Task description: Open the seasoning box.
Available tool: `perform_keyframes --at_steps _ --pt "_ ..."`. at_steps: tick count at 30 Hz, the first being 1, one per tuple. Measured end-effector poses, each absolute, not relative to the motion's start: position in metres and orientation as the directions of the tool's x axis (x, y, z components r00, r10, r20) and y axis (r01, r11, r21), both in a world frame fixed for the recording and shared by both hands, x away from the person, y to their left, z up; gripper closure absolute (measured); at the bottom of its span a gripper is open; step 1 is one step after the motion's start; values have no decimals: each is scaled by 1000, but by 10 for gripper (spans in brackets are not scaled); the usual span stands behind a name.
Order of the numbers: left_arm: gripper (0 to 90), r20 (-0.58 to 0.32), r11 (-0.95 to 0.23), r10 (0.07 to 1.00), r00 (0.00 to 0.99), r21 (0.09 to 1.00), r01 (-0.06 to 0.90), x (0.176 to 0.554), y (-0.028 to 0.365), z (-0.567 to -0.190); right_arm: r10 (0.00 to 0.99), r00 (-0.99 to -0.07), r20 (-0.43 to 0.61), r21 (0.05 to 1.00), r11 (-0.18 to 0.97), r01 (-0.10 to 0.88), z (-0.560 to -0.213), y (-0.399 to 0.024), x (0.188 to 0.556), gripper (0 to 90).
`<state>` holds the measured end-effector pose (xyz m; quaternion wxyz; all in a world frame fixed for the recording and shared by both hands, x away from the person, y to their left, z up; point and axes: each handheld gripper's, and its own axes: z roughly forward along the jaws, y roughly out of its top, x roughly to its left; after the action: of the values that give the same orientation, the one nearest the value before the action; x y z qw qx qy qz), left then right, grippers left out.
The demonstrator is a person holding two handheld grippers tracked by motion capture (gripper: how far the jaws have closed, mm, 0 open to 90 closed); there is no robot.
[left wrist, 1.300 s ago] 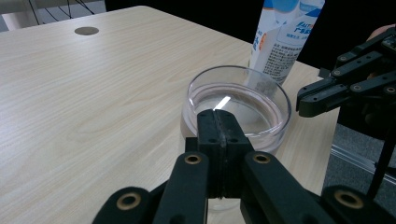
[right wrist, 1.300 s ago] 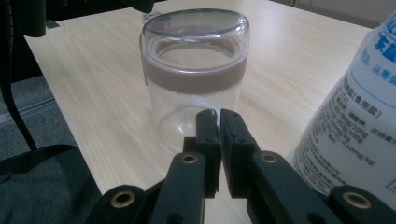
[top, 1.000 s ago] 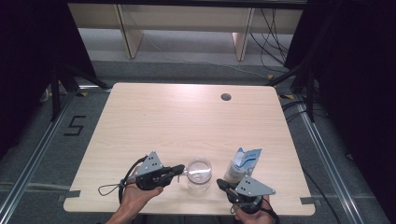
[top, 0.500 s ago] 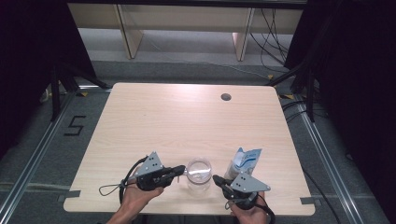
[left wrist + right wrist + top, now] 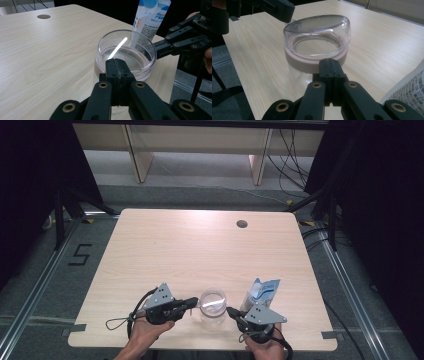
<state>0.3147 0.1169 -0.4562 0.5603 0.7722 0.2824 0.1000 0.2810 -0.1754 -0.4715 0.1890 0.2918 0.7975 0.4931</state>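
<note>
Jar [image 5: 212,306]: we see it upright on table [image 5: 200,250], near edge, a bit right of centre; clear w/ a pinkish band below its clear top.
L gripper [image 5: 194,302]: we've got its jaws pressed together, nothing between; tip just left of jar, at rim height, in the left gripper view [image 5: 117,65] close up to the glass.
R gripper [image 5: 231,310]: jaws closed flat too, empty; tip just right of jar, by the band [image 5: 330,65].
Pouch [image 5: 264,293]: we see it upright, right of jar, just beyond R gripper.
Hole [image 5: 242,224]: far right of tabletop.
</note>
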Motion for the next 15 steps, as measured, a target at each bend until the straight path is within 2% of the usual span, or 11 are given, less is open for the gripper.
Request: perform_keyframes --at_steps 10,13,14,15 --pt "892 -174 -204 543 822 922 329 315 118 -457 647 -761 -49 905 350 240 -469 -173 284 900" --pt "863 -194 -180 530 826 925 333 315 118 -458 644 -764 -23 904 341 260 -468 -172 283 900" --pt "797 -222 -148 533 816 926 348 313 118 -456 648 -759 -58 909 348 228 -466 -172 283 900" --pt "773 -222 -148 533 816 926 348 313 118 -456 647 -761 -53 909 347 232 -465 -172 283 900"
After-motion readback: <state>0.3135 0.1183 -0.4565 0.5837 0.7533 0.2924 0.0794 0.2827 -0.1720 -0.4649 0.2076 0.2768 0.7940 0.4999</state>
